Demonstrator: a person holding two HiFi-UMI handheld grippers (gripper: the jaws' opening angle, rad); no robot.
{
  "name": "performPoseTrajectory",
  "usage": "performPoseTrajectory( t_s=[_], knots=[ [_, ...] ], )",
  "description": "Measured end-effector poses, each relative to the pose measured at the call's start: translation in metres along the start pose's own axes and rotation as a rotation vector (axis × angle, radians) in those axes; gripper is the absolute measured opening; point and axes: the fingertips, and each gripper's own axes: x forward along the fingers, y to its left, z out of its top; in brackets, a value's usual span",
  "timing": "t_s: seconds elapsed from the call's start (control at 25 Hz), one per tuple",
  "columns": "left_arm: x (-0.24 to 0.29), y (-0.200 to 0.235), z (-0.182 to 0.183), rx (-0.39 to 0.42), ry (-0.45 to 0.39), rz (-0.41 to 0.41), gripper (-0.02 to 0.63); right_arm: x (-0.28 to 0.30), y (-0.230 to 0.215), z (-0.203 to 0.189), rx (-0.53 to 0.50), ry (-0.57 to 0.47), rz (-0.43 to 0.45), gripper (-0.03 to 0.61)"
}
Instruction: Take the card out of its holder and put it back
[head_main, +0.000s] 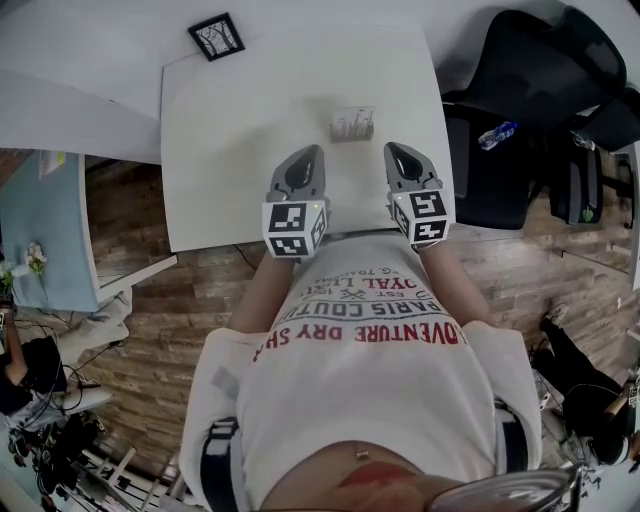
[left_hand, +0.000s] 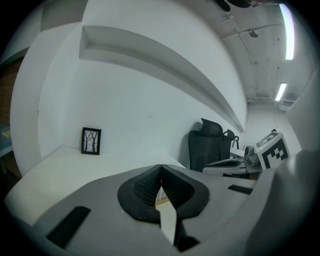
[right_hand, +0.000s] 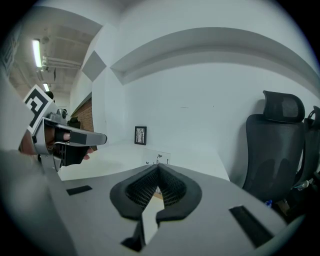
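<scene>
I have both tools clenched on nothing. The left hand-held gripper (head_main: 312, 153) and the right hand-held gripper (head_main: 393, 150) each show their jaws pressed tip to tip in their own views, with no object pinched between them. They sit side by side over the near part of the white table (head_main: 220, 150), pointing away from me.

Just beyond them, roughly between the two, stands the small clear holder (head_main: 340, 133). The card (head_main: 355, 121) appears to stand upright inside it. The right gripper view shows faint plant-like marks there, but I can't separate the card from the clear sheet.

So the card sits where the task wants it to end. This fits either a card waiting to be drawn out or one already slid back in, and I can't tell which. If it is still to come out, one tool must open and take the card's top edge while the other steadies the holder. If it is back, both tools need only stay clear.
</scene>
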Motion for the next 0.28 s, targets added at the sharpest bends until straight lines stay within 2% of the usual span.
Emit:
performPoseTrajectory(
  t_s=[0.28],
  knots=[
    [-0.0001,-0.0015,0.0041,0.001,-0.012,0.001,0.025,-0.0027,-0.0033,0.0009,0.01,0.005,-0.002,0.025]
  ],
)
